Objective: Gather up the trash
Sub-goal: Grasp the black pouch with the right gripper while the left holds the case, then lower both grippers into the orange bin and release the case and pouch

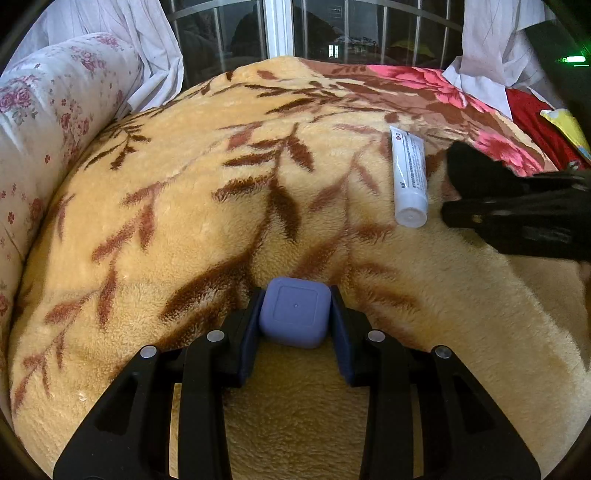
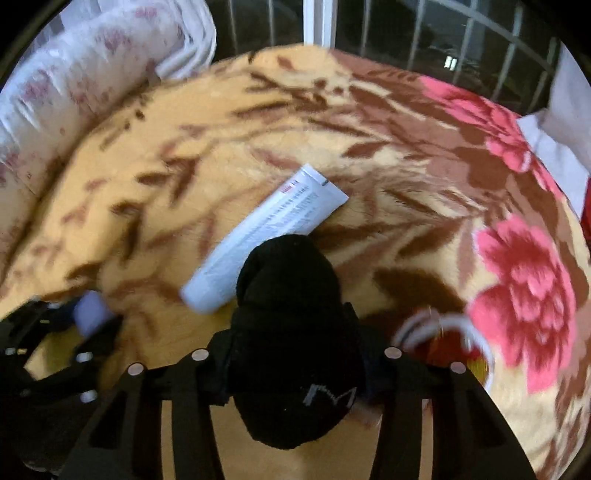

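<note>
The blanket lay bare across its middle and left, open for a pass as far as the floral pillow walling the left edge. On the right a white tube lay flat, with the right gripper and its black sock just beside it, crowding that side. The left gripper, clamped on a purple cube, filled the near middle. A window and curtains closed off the far edge.

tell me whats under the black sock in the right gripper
The black sock covers the lower edge of the white tube and the blanket. Whatever lies directly beneath it is hidden.
</note>
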